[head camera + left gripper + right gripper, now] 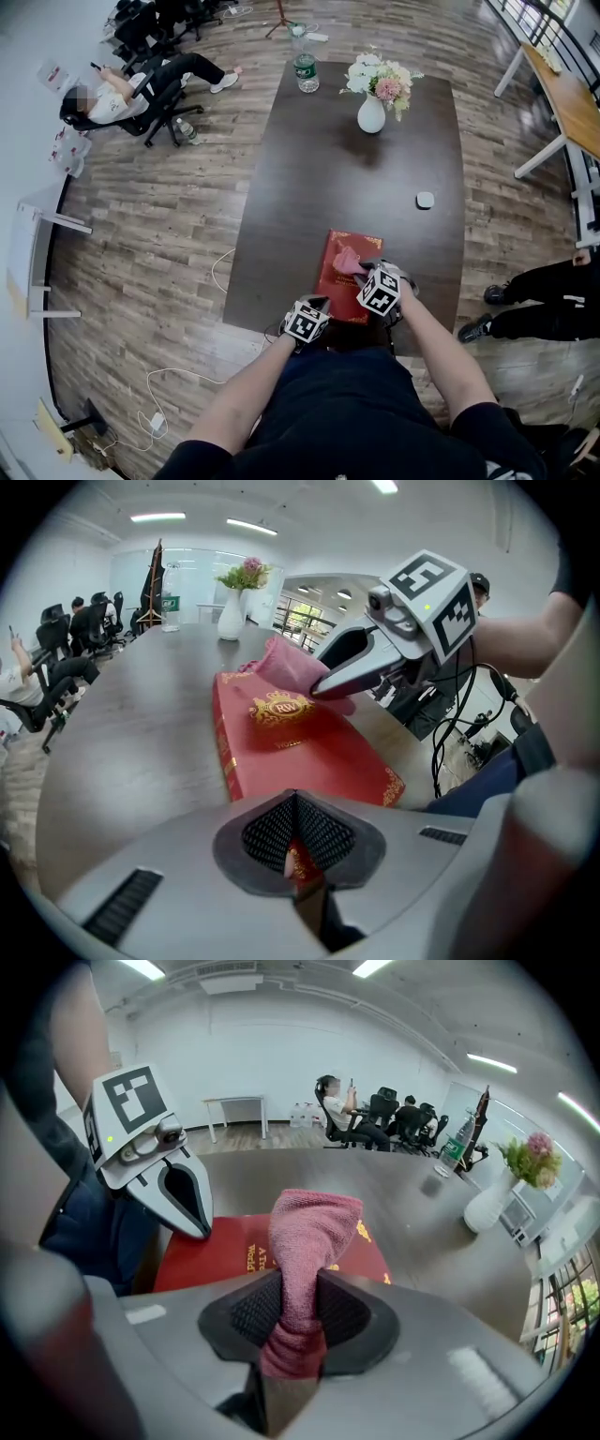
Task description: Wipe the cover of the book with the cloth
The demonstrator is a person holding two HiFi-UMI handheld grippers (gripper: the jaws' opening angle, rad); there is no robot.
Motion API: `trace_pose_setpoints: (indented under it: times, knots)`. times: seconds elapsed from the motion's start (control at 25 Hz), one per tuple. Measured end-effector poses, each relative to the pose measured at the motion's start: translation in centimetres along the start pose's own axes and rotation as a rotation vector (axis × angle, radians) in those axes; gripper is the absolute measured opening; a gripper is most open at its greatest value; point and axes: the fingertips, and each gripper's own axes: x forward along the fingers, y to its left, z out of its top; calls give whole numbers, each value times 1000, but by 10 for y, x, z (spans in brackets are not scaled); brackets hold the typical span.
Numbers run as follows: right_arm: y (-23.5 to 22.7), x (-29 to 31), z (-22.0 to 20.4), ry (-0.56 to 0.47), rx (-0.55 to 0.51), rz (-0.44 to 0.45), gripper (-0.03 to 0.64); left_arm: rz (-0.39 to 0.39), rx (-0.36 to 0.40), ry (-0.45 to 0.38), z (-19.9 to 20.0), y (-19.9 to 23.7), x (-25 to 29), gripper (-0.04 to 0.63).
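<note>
Head view: the marker cubes [379, 294] sit over both sets of tips, so I read the jaws from the gripper views.

Left claw [296, 841] is pinched down on the near edge of the book [300, 738]. A sliver of red cover and pale page edge shows between the mesh pads [267, 836]; the rest of that edge is behind the claw body.

Right claw [300, 1288] is clamped on the cloth [309, 1227]. It's pink, bunched, and sticks out past the jaws. Its lower end disappears into the claw. The cloth blocks part of the gold print on the cover, so I can't read the title.

Book lies flat at the near end of the counter [319, 178], right in front of me. The cloth's free end is over the far half of the cover. I can't tell if it's touching or just above.

Containers:
- White vase [371, 114] at the far end holds pink and white flowers [380, 80].
- Plastic bottle [306, 70] with a green label stands at the far left corner. I can't make out its contents.

Around:
- Small white object [425, 200] on the counter's right side, well apart from the book, too small to identify.
- Person [122, 94] in an office chair on the wood floor, far left.
- Another person's legs [548, 305], cut off at the right frame edge.
- White cable [173, 375] trails on the floor left of the counter.
</note>
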Motion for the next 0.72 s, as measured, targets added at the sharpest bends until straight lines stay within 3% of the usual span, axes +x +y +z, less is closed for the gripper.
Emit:
trace_pose_setpoints:
  times: [0.52, 0.72]
  knots:
    - [26, 52, 68, -21, -123, 79, 109, 33, -52, 5, -21, 8, -19, -5]
    - [28, 67, 74, -3, -122, 89, 109, 36, -29, 7, -22, 10, -17, -5]
